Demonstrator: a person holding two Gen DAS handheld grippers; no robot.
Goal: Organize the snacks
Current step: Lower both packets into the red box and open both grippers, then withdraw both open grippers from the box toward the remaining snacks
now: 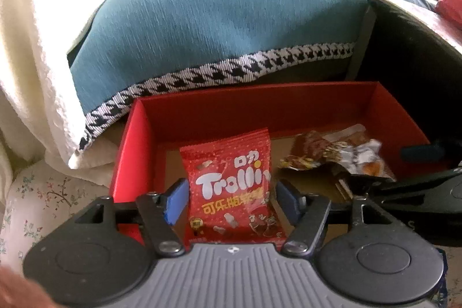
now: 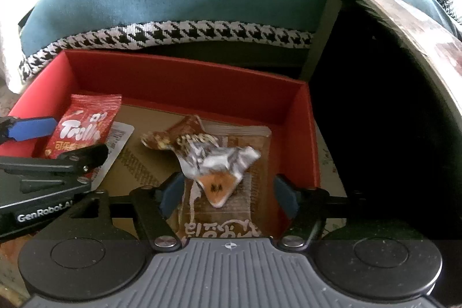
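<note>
Both the left gripper (image 1: pixel 229 199) and right gripper (image 2: pixel 228 194) have jaws spread, pinching nothing. The gummy bag (image 1: pixel 231 181) and crumpled wrapper (image 2: pixel 213 163) sit inside the red box (image 2: pixel 184 82). The bag leans upright and may topple or snag as a pad pulls away.

The box (image 1: pixel 135 140) stands just in front of the draped sofa seat (image 1: pixel 219 19). Inside it, the Trolli bag (image 1: pixel 231 181) lies toward the left wall (leaning, it seems), and the crumpled wrappers (image 2: pixel 213 158) lie toward the right wall, atop a flat packet (image 2: pixel 248 192).
</note>
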